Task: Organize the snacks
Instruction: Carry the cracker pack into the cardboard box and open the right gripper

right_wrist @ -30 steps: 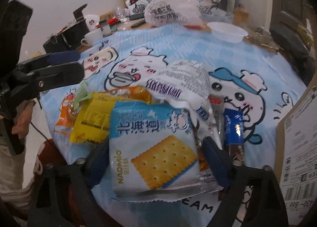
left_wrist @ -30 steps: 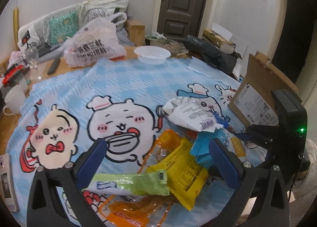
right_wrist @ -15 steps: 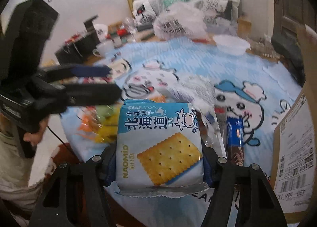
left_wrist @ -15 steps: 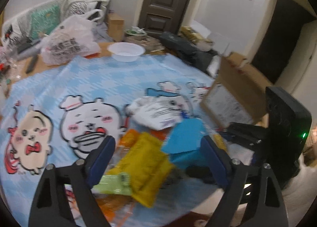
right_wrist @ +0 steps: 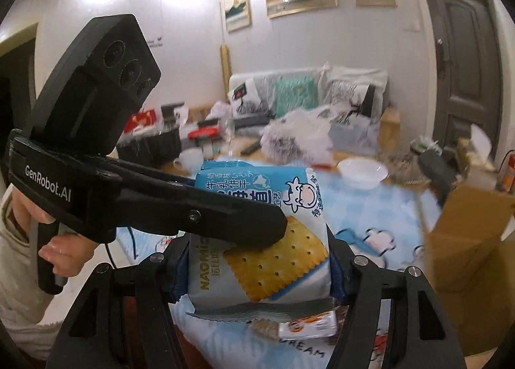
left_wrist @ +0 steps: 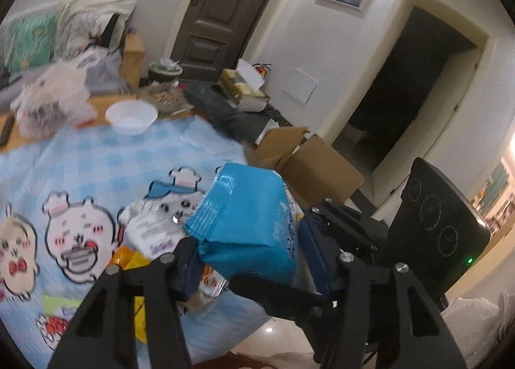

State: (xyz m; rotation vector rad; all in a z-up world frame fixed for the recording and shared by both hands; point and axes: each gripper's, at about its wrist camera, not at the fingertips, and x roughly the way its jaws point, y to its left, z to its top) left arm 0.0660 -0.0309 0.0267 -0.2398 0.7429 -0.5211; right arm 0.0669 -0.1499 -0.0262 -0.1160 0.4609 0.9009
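1. The right gripper (right_wrist: 257, 259) is clamped on a blue-and-white cracker pack (right_wrist: 260, 233), one finger pressed against each side edge, and holds it clear above the table.
2. The pack stands upright facing the right wrist camera, cracker picture in front and crimped bottom seam hanging below the fingers.
3. A smaller clear-wrapped snack (right_wrist: 299, 325) shows just under the pack; whether it touches the pack or lies on the cloth I cannot tell.
4. The left gripper (right_wrist: 270, 224) reaches in from the left, one black finger lying across the pack's front.
5. In the left wrist view the pack (left_wrist: 244, 221) sits between that gripper's spread fingers (left_wrist: 190, 259); the jaws are wide, though whether they press on the pack I cannot tell.
6. Below lie a white bag (left_wrist: 151, 227) and a yellow packet (left_wrist: 135, 262) on the blue cartoon tablecloth (left_wrist: 96, 159).
7. A cardboard box (left_wrist: 309, 163) stands open at the table's far edge.
8. A white bowl (left_wrist: 132, 116) sits farther back.
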